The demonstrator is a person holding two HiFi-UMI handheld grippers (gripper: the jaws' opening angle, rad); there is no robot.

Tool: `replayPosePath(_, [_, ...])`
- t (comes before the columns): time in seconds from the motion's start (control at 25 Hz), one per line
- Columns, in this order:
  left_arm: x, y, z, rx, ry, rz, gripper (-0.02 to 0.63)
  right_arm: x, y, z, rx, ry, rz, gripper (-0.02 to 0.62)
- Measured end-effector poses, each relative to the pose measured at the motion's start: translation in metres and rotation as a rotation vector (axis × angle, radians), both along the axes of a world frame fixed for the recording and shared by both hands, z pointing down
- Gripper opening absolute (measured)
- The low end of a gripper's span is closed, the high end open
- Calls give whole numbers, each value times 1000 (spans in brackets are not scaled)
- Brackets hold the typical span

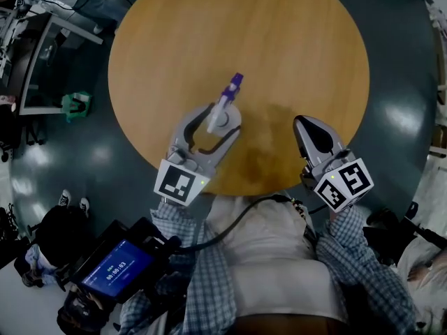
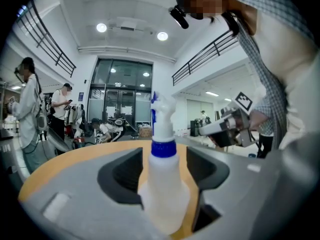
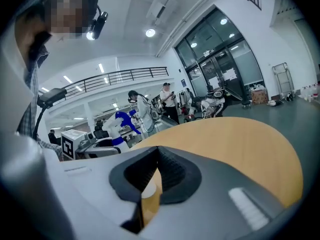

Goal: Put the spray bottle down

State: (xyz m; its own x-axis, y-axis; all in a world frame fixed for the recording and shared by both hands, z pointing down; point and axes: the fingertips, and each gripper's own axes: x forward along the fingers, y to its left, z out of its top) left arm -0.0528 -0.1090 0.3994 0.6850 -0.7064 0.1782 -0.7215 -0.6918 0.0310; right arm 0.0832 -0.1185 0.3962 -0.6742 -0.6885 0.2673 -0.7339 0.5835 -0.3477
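A white spray bottle (image 1: pixel 225 103) with a blue-purple nozzle stands upright on the round wooden table (image 1: pixel 279 40), near its front edge. My left gripper (image 1: pixel 223 116) is open around it, a jaw on each side. In the left gripper view the bottle (image 2: pixel 162 179) rises between the dark pads (image 2: pixel 125 176), with a gap at both sides. My right gripper (image 1: pixel 302 123) hovers over the table's front edge to the right, shut and holding nothing. In the right gripper view its jaws (image 3: pixel 158 151) meet, and the bottle (image 3: pixel 112 126) shows far left.
The table's edge runs just under both grippers. Dark floor surrounds the table, with a green object (image 1: pixel 75 105) and a desk at left. A device with a lit screen (image 1: pixel 115 265) hangs at my lower left. Several people stand in the hall (image 2: pixel 27 109).
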Motion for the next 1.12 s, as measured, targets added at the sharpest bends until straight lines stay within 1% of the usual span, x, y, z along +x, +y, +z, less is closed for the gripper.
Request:
replayPosePath(0.12, [-6, 6, -5, 7, 4, -11, 261, -8, -7, -5, 21, -12, -24, 3])
replayPosePath(0.24, [-16, 13, -15, 23, -2, -43, 261, -19, -13, -16, 47, -25, -56, 3])
replayPosePath(0.4, [-34, 21, -25, 38, 2, -111, 261, -33, -16, -25, 67, -40, -95, 3])
replayPosePath(0.48, [-44, 21, -28, 45, 9, -148, 246, -41, -19, -27, 78, -47, -113, 3])
replayPosePath(0.56, [-52, 22, -32, 58, 10, -169, 180, -46, -21, -29, 89, -53, -125, 3])
replayPosePath(0.6, [-55, 23, -33, 65, 7, -178, 121, -48, -22, -30, 93, -56, -129, 3])
replayPosePath(0.64, [-58, 23, -34, 71, 5, -188, 36, -50, -22, -30, 97, -59, -132, 3])
replayPosePath(0.68, [-61, 23, -35, 76, 5, -196, 2, -51, -23, -30, 101, -61, -136, 3])
replayPosePath(0.84, [-65, 21, -38, 87, 11, -212, 2, -54, -26, -33, 113, -65, -148, 3])
replayPosePath(1.12, [-62, 20, -40, 86, 11, -209, 2, -56, -23, -40, 140, -49, -177, 3])
